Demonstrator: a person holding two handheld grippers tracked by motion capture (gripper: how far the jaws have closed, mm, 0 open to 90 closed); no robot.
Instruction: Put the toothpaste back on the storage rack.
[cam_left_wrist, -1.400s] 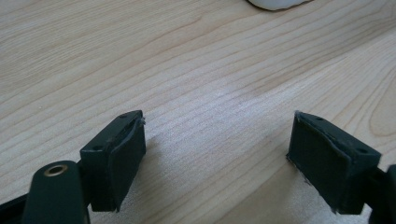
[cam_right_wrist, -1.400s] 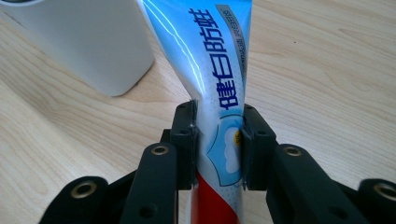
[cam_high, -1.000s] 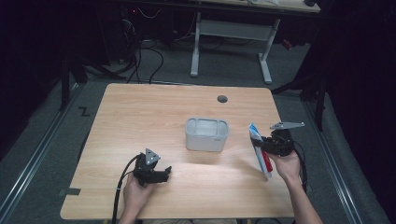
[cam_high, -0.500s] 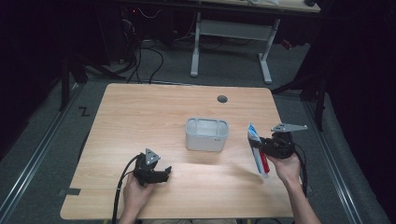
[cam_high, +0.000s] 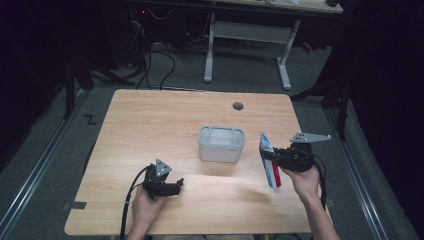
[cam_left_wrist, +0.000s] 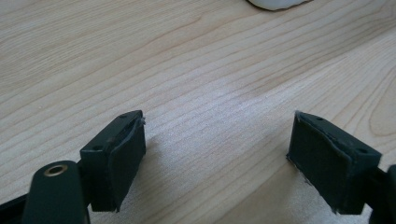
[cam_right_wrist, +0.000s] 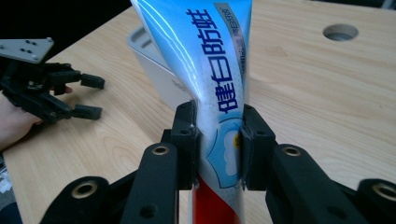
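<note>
Bin (cam_high: 221, 144) sits mid-surface (cam_high: 150, 125), cable hole (cam_high: 238, 106) behind it toward the far edge. Left tongs (cam_high: 172, 186) at near-left, low over the surface (jaws apart, nothing between). Right tongs (cam_high: 267, 159) just right of the bin, clamped across a toothpaste tube (cam_high: 268, 160). Desk frame (cam_high: 247, 35) stands behind.
</note>
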